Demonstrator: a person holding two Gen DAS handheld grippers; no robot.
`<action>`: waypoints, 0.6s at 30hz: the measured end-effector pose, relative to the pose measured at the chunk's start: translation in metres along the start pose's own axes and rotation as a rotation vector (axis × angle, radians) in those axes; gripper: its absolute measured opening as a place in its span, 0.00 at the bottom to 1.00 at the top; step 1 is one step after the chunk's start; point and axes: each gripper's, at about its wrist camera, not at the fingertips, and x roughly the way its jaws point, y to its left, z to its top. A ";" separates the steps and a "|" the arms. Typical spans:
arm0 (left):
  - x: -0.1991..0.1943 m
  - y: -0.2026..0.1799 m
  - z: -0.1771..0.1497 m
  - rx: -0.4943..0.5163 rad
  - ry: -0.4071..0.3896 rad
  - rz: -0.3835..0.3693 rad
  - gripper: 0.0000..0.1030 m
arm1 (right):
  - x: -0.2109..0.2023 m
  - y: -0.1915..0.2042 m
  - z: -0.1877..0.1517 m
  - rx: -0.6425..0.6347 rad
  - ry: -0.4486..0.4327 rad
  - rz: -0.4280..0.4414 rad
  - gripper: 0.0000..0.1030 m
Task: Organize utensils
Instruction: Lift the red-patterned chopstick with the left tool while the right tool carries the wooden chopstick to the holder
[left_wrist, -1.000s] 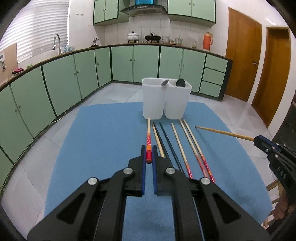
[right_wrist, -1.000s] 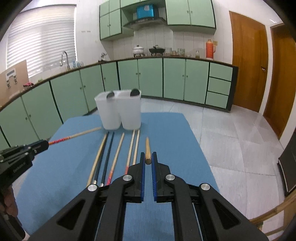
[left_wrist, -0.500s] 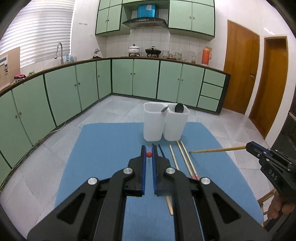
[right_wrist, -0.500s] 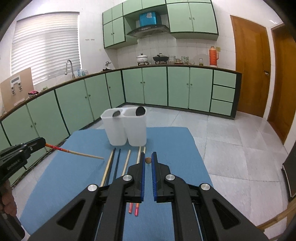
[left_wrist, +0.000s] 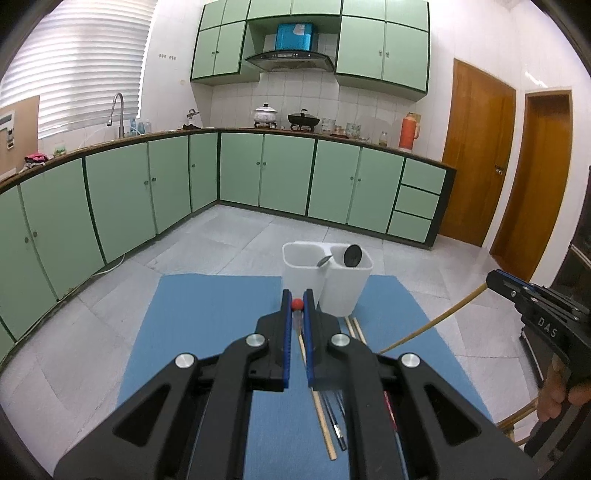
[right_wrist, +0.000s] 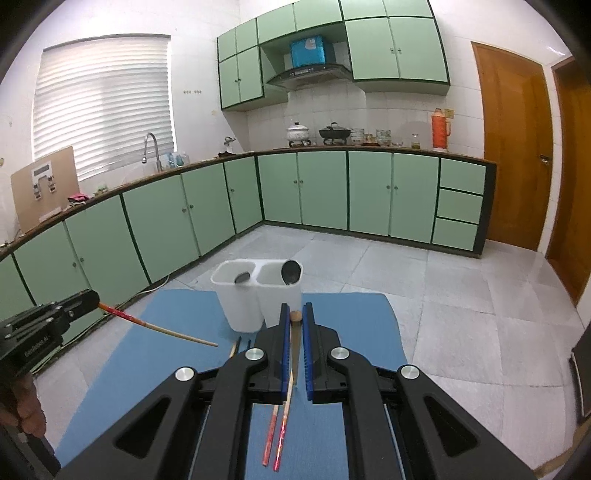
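Green kitchen cabinets ring a tabletop (left_wrist: 207, 314) under a blue mat. At left, the left hand-held gripper (left_wrist: 297, 304) pinches a red-ended chopstick (right_wrist: 155, 326). Just beyond both sits a white two-compartment utensil holder (left_wrist: 327, 275), a spoon in each. Loose chopsticks (left_wrist: 325, 421) lie beneath. Right hand-held gripper (right_wrist: 294, 315) pinches a plain wooden chopstick (left_wrist: 432, 325).

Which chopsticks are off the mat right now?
Two: the red-ended chopstick clamped in the left tool, and the plain wooden chopstick in the right tool. The rest lie flat.
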 end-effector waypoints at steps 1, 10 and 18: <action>-0.001 0.001 0.002 -0.001 -0.006 0.002 0.05 | 0.001 0.000 0.004 -0.004 -0.004 0.003 0.06; -0.011 0.011 0.031 -0.029 -0.082 0.008 0.05 | -0.006 0.003 0.037 -0.027 -0.074 0.033 0.06; -0.013 0.009 0.068 -0.047 -0.180 0.000 0.05 | -0.015 0.005 0.080 -0.024 -0.183 0.065 0.06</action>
